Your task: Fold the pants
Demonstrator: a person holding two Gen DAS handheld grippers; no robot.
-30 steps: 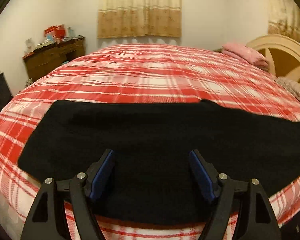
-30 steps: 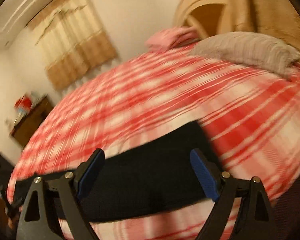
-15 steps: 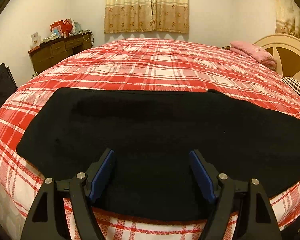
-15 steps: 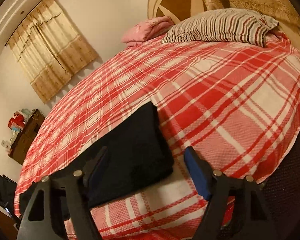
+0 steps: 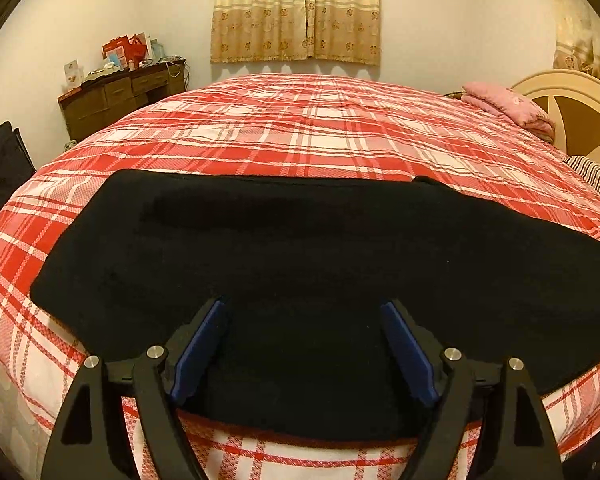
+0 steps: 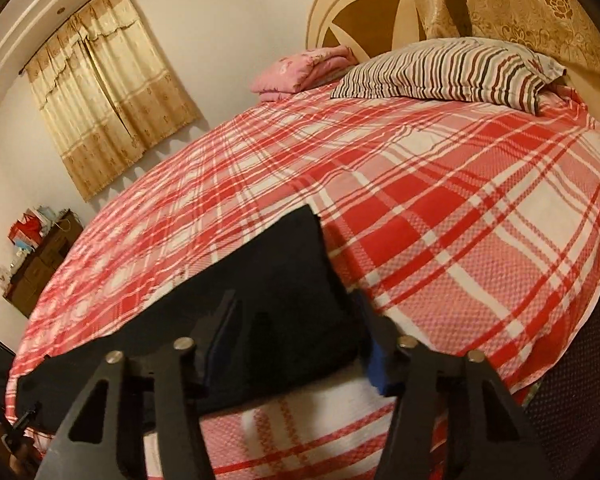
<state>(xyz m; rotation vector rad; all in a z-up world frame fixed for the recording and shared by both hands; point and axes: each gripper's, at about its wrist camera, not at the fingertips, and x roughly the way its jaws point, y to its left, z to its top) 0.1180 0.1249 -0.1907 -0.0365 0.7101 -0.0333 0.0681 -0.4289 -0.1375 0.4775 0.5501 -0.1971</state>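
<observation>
Black pants (image 5: 300, 264) lie flat in a long band across the near edge of a bed with a red plaid cover (image 5: 320, 128). My left gripper (image 5: 302, 344) is open above the pants' near edge, its blue pads apart and holding nothing. In the right wrist view the pants' right end (image 6: 268, 280) lies on the plaid cover (image 6: 460, 220). My right gripper (image 6: 296, 332) is open with its fingers either side of that end's near corner, low over the cloth.
A striped pillow (image 6: 448, 72) and a folded pink blanket (image 6: 304, 68) lie by the cream headboard (image 6: 360, 4). A wooden dresser (image 5: 120, 96) with clutter stands at the back left. Curtains (image 5: 296, 12) hang on the far wall. A dark bag (image 5: 0, 168) is at the left.
My right gripper swung right and down to the right end of the pants, and its fingers now straddle the corner. My left gripper rose and tilted slightly and stays open.
</observation>
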